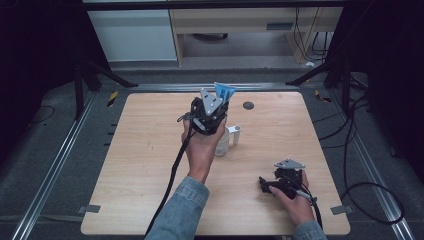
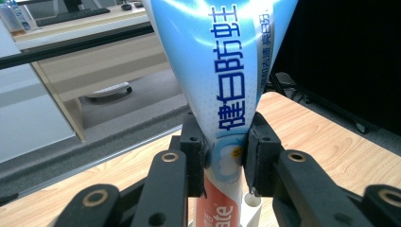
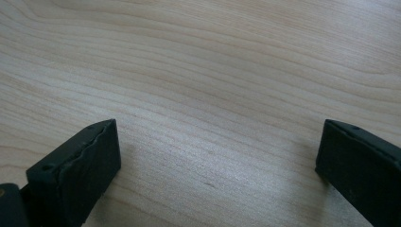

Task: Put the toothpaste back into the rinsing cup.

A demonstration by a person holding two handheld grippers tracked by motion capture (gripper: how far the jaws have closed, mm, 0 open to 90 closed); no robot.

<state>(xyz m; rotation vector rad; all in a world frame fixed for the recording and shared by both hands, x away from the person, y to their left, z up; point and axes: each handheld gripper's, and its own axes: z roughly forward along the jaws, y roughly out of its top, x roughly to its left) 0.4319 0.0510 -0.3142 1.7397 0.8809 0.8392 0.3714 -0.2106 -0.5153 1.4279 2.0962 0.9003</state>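
Note:
My left gripper (image 1: 216, 107) is held up over the middle of the table, shut on a blue and white toothpaste tube (image 1: 223, 92). In the left gripper view the tube (image 2: 222, 61) stands upright between the pads (image 2: 195, 151), flat crimped end up and red lower part down. A white cup (image 1: 223, 142) with a handle stands right under that hand, partly hidden by it; its rim (image 2: 252, 201) shows just below the tube. My right gripper (image 1: 264, 184) rests low near the table's front right, jaws wide apart over bare wood (image 3: 217, 142), nothing between them.
The wooden table (image 1: 140, 165) has a dark round spot (image 1: 248, 105) near its far edge. Black cables trail from both grippers off the front edge. Beyond the table stand a desk and cabinets; dark frame legs flank the far corners.

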